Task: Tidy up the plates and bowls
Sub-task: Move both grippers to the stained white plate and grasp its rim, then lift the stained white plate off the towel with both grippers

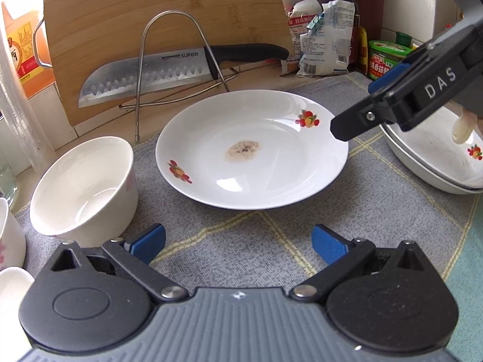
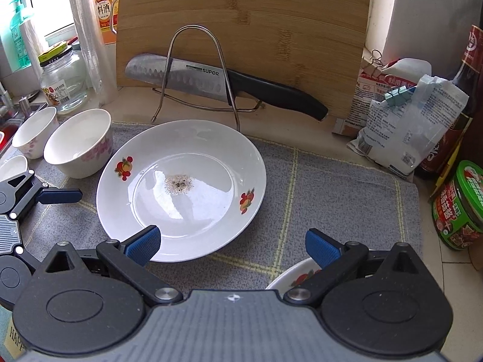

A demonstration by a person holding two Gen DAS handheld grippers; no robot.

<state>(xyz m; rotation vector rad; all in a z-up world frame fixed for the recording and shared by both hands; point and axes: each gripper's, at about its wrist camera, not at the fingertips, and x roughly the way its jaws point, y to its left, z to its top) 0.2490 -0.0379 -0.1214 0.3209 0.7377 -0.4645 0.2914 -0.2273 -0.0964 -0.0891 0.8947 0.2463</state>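
Two grippers, left gripper and right gripper, jaws spread wide, empty; one stained plate ahead (two bowls left).

Knife in wire rack against bamboo cutting board.

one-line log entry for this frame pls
left tongs: open, empty | right tongs: open, empty | plate: on mat, stained | bowl: left of plate
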